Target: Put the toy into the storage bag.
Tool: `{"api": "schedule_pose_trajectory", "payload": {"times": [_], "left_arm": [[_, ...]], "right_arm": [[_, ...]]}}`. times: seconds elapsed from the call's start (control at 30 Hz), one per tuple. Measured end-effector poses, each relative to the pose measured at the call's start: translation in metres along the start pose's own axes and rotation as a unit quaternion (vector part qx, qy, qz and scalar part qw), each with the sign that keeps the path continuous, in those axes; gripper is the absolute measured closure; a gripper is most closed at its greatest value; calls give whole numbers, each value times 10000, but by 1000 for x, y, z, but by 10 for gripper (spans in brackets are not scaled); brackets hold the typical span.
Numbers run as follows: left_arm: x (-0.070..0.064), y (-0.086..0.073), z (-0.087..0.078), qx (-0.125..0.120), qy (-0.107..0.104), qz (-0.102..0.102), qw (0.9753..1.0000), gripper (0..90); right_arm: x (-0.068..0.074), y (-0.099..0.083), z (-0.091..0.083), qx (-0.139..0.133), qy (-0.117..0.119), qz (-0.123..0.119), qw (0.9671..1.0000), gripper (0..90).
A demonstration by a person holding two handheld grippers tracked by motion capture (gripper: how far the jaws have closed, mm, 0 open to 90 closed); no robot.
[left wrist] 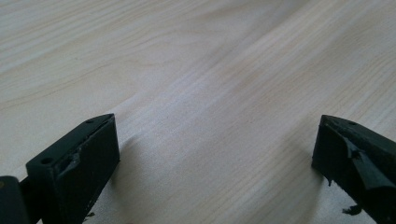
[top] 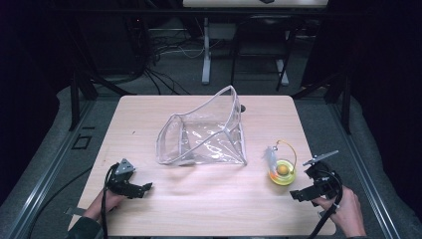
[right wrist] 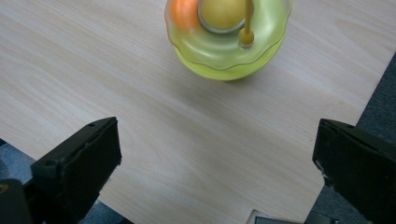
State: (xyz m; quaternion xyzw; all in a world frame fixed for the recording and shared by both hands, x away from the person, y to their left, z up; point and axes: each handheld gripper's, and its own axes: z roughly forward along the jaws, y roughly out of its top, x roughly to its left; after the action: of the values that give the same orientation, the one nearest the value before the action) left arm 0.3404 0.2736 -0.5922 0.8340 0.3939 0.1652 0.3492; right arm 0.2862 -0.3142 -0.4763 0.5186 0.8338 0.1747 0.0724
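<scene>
a: where is everything sitting in the high view?

b: a clear plastic pouch with a pale zip edge (top: 204, 132) is standing open in the middle of the frame, on the light wooden table (top: 149, 209). a yellow-green translucent round toy with a yellow ball inside (top: 282, 172) is resting right of centre, well apart from the pouch, with a thin yellow wire loop arching over it and a whitish feathery bit just beside its left edge.

a: and the grippers?

b: the left gripper (top: 140, 189) is lying low at the lower left of the frame, a hand (top: 105, 201) behind it, its jaws pointing right. in the left gripper view its jaws are standing wide apart over bare wood, holding nothing.

a: the right one?

b: the right gripper (top: 301, 193) is sitting at the lower right, held by a hand (top: 346, 211), near the toy but apart from it. in the right gripper view its jaws are also gaping wide and empty, with the toy (right wrist: 227, 35) at the top centre of the frame and the table edge running along the lower right.
</scene>
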Motion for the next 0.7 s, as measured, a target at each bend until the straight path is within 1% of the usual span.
{"api": "schedule_pose_trajectory", "payload": {"times": [0.03, 0.07, 0.2, 0.27, 0.33, 0.4, 0.47, 0.5, 0.7], "left_arm": [[0, 0, 0, 3, -5, -3, 10000, 4], [0, 0, 0, 5, -7, 1, 10000, 3], [0, 0, 0, 5, -9, -1, 10000, 4], [0, 0, 0, 6, -10, 2, 10000, 3], [0, 0, 0, 3, -7, 1, 10000, 4], [0, 0, 0, 5, -7, 5, 10000, 4], [0, 0, 0, 4, -7, 2, 10000, 4], [0, 0, 0, 3, -7, 3, 10000, 4], [0, 0, 0, -2, -5, 6, 10000, 3]], "right_arm": [[0, 2, -2, 12, 0, 39, 10000, 5], [0, 3, -3, -20, -18, 33, 10000, 5], [0, 9, -9, 2, -6, 15, 10000, 2], [0, 15, -15, -6, -74, -51, 10000, 0], [0, 18, -16, 38, -51, -88, 9999, 0], [2, 20, -15, 5, 26, -71, 10000, 0], [2, 21, -15, 38, 20, -89, 10000, 0], [1, 23, -15, 68, -64, -150, 9998, 0], [1, 34, -20, 17, -78, -178, 9998, 0]]}}
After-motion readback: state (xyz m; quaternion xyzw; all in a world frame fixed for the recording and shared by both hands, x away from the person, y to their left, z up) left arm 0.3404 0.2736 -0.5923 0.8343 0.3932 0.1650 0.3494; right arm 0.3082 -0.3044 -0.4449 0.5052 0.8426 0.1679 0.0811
